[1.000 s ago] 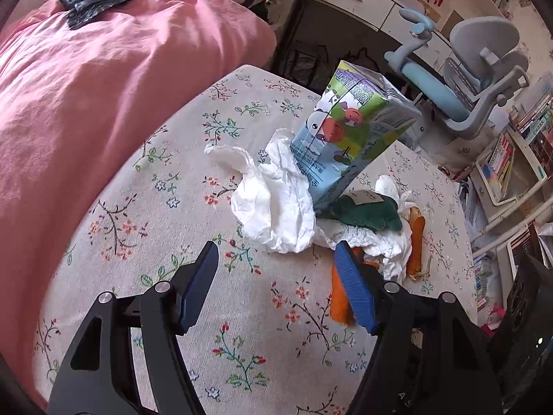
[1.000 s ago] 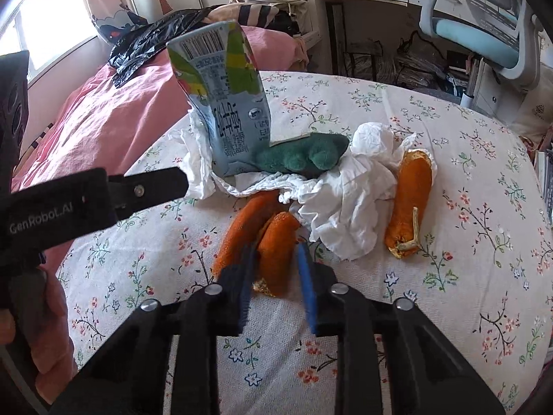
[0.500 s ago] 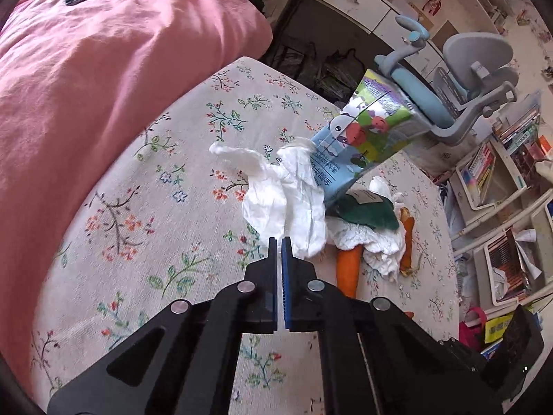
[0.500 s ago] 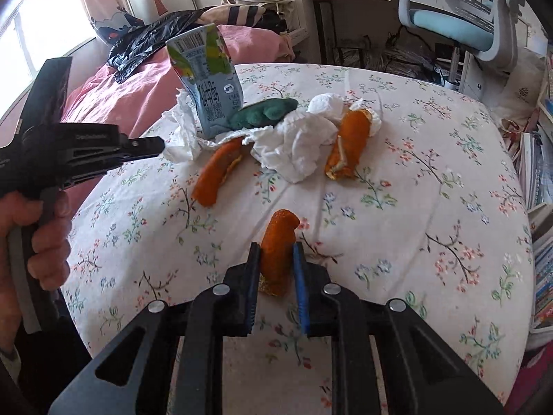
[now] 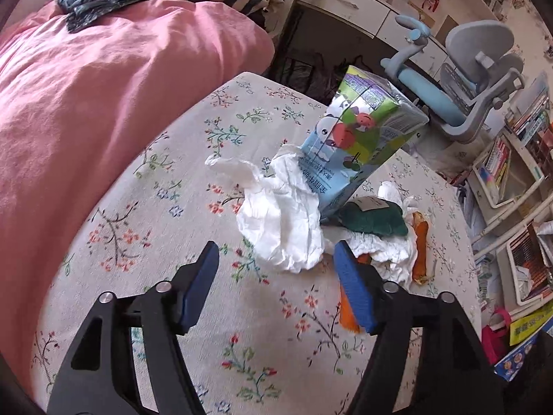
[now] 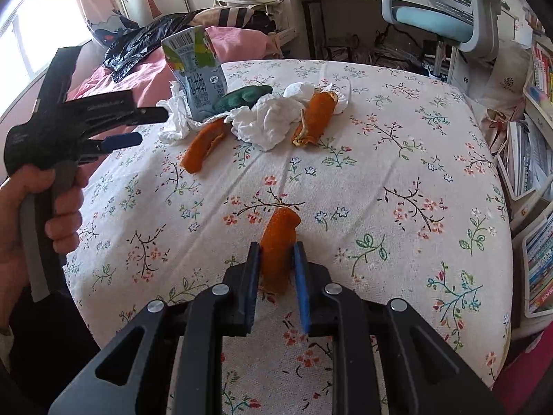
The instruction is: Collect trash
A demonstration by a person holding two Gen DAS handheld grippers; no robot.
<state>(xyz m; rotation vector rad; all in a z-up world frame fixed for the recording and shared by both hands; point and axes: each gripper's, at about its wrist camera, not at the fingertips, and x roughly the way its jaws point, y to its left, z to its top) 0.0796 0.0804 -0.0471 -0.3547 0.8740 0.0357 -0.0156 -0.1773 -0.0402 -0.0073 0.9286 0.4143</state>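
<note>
Right hand-held gripper point(image 6: 276, 266) grasps a curled orange peel strip point(image 6: 279, 242) above the floral-cloth bench point(image 6: 397, 180); a loose pinch could drop it. Left hand-held gripper point(image 5: 276, 276) spread wide before crumpled white tissue point(image 5: 280, 221); snagging it may topple the leaning milk carton point(image 5: 356, 138). Near bench clear; the edge drops close right.

The trash pile is viewed closely from above by the left wrist camera, aimed toward the far desk and chair point(image 5: 484, 65). The table point(image 6: 397, 159) is seen from its near edge by the right wrist camera. The carton point(image 5: 359, 138) point(image 6: 195, 72) and tissues point(image 5: 283, 221) point(image 6: 273, 121) are shared.
</note>
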